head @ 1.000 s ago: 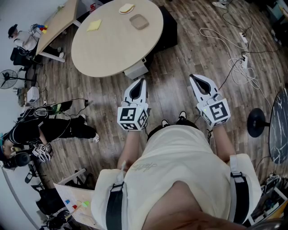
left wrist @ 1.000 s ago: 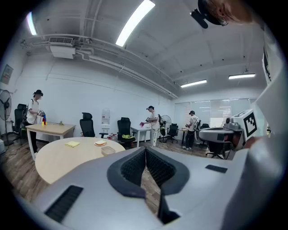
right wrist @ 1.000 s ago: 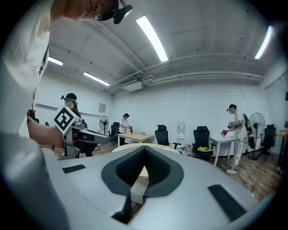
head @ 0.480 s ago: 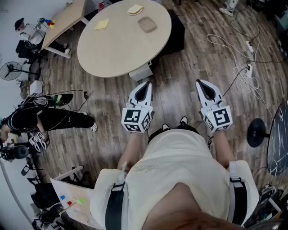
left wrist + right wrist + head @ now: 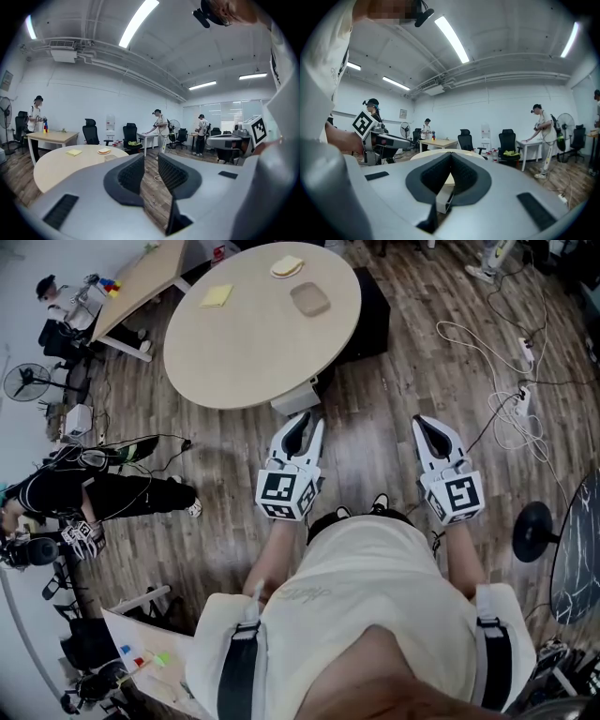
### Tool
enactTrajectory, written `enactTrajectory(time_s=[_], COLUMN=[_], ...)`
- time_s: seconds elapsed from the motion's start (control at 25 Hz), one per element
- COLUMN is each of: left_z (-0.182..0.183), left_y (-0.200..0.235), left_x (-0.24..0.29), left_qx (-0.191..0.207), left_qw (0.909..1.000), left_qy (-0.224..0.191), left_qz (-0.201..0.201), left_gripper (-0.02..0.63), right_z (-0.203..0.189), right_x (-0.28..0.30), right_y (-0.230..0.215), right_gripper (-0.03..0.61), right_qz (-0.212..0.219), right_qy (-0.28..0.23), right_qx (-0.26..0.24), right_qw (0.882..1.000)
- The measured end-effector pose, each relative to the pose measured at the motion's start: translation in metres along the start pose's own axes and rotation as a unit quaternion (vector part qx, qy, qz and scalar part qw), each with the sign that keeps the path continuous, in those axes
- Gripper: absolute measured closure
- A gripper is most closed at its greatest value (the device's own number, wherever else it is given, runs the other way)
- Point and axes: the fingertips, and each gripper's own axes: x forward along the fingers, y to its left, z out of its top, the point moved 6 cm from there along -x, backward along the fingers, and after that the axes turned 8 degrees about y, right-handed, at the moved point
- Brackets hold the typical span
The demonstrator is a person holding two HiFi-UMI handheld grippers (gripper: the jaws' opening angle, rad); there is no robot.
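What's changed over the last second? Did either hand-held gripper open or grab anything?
The left hand-held gripper has opened: its jaws met a second ago and now stand apart, with only wooden floor showing between them. Nothing was taken hold of. The right hand-held gripper stays shut and empty, and both still hang short of the round light wooden table.

We see a bright, evenly lit office. Ceiling strip lights (image 5: 138, 23) glare white in both gripper views, whose fisheye edges bend and fall to black corners. The left gripper (image 5: 150, 159), near the lens, looks slightly soft. Shadows on the wooden floor (image 5: 375, 381) stay faint.
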Motion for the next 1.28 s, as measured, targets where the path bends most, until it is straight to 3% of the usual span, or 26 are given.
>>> enactTrajectory(time_s=[0.44,0.64,0.8,1.08,1.28], left_z=[-0.006,-0.012,-0.014,0.019,0.036], left_y=[-0.006,0.010,0.036,0.106,0.151], left_x=[0.041,0.070,0.097,0.150,0.186], left_qx=[0.002,-0.034,-0.035,0.010,0.002], left_qw=[0.9995,0.9987,0.9986,0.9995,0.9996], left_qy=[0.029,0.038,0.039,0.028,0.024], left_qz=[0.014,-0.001,-0.008,-0.002,-0.014], left_gripper=[0.517,0.517,0.518,0.517,0.518], right_z=[-0.019,-0.030,-0.022,0.018,0.035], right_x=[0.020,0.043,0.080,0.161,0.215], right_y=[-0.036,-0.052,-0.063,-0.091,-0.109], right_gripper=[0.571,0.571,0.571,0.571,0.571], right_qz=[0.022,0.027,0.023,0.015,-0.001], right_qy=[0.023,0.043,0.053,0.048,0.039], right_qx=[0.002,0.009,0.000,-0.023,0.017], right_qw=[0.999,0.999,0.998,0.998,0.999])
